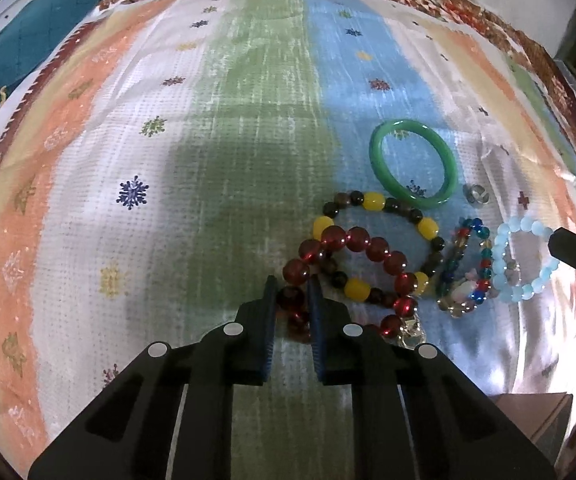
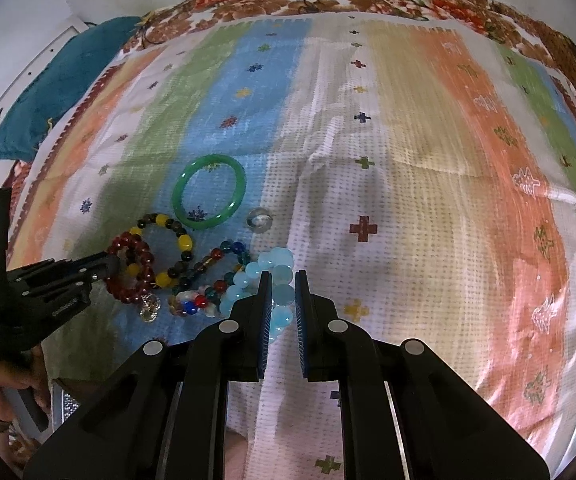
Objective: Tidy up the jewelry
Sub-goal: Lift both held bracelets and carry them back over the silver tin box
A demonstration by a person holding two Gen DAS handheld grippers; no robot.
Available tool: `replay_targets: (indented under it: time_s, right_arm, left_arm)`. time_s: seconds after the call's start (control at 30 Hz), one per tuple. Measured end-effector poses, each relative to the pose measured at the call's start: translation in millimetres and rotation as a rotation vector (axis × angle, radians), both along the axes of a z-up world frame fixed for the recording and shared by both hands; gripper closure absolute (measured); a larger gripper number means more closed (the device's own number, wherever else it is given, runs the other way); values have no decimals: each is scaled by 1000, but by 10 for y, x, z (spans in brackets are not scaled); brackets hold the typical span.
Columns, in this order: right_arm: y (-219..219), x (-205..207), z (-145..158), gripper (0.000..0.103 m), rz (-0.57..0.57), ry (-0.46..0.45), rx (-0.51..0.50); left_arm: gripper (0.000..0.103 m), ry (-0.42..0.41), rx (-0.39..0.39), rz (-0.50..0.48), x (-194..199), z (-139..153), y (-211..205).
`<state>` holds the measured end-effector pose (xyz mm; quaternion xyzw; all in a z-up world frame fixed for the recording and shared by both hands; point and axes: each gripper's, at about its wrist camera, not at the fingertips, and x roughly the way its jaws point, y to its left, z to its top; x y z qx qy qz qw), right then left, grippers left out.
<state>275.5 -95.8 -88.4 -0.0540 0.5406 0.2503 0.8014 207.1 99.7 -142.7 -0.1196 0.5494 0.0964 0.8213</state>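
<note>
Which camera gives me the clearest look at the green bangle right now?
The left wrist view: the green bangle is larger there, sharp, and its whole ring is unobstructed on the blue stripe. The right wrist view shows the same bangle complete too, but smaller and off to the left.

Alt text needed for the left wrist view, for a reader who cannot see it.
The left gripper is closed on a dark red bead bracelet lying on a striped cloth. Beside it lie a yellow-and-brown bead bracelet, a green bangle, a multicoloured bracelet and a pale blue one.
</note>
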Motion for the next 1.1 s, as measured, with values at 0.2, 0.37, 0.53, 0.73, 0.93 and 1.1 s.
replay_targets:
  time_s: [0.2, 0.37, 0.53, 0.73, 0.93, 1.1]
  right_arm:
    - [0, -102, 216, 91, -9, -25, 52]
    - [98, -235, 379, 91, 22, -76, 28]
    - [75, -312, 459, 91, 18, -89, 33]
    - [15, -389, 508, 91, 1, -85, 49]
    - [-32, -511, 623, 91, -4, -109, 60]
    - [-102, -595, 740, 91, -12, -97, 122]
  left_arm:
    - [90, -42, 53, -30, -45, 242, -163]
    - [90, -95, 53, -55, -101, 509, -303]
    - [90, -144, 145, -101, -174, 704, -498]
    - [90, -159, 100, -96, -255, 811, -505]
    - [90, -213, 98, -107, -394, 1055, -620]
    - [90, -262, 86, -107, -502, 1246, -690]
